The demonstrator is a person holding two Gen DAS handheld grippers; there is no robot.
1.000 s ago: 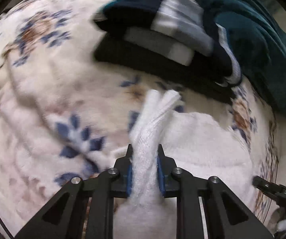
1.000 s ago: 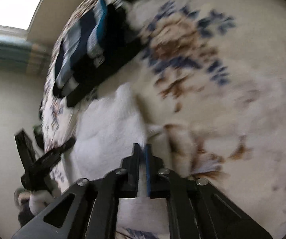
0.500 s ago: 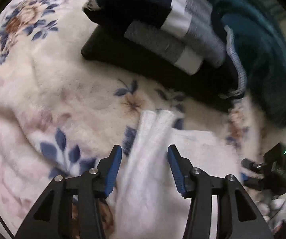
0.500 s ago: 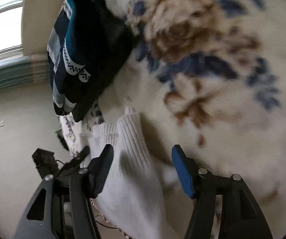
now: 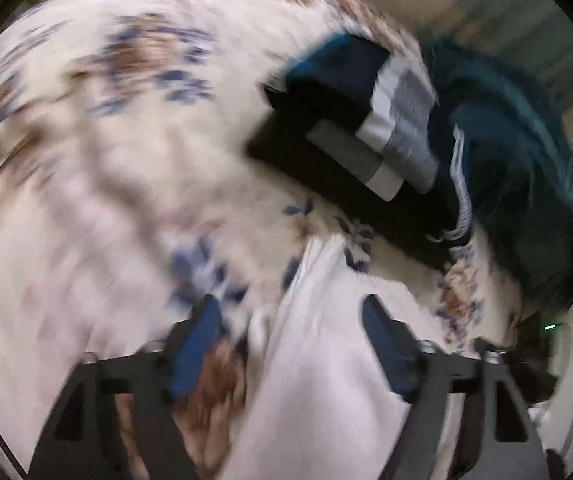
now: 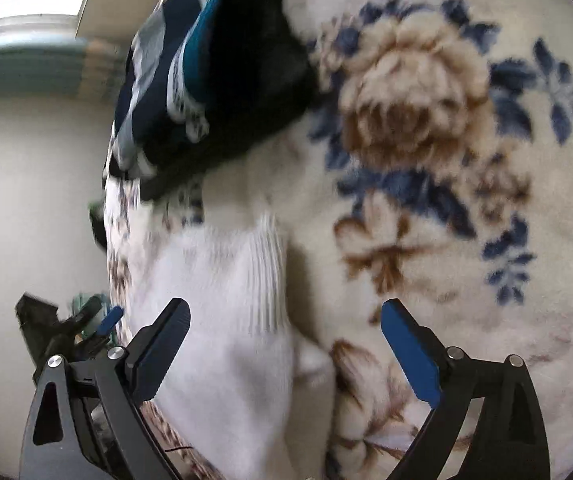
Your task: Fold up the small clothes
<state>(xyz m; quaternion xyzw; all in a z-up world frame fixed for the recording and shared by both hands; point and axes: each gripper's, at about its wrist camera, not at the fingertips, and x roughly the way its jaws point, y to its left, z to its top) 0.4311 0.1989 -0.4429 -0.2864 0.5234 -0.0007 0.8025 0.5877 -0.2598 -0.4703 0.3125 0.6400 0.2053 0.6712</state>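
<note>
1. Where the white knit garment (image 6: 222,320) lies, folded on the floral blanket (image 6: 426,160), its ribbed edge is seen between the spread fingers of the right gripper (image 6: 286,344); nothing is grasped.
2. In the left wrist view the same garment (image 5: 326,360) is seen beneath the left gripper (image 5: 290,344), jaws wide apart, released; the view is heavily blurred.
3. Beyond the garment, near but apart from it, a stack of dark folded clothes (image 5: 366,132) is noted on the blanket (image 5: 106,160).
4. A teal fleece (image 5: 526,168) is bunched against the stack's far side.
</note>
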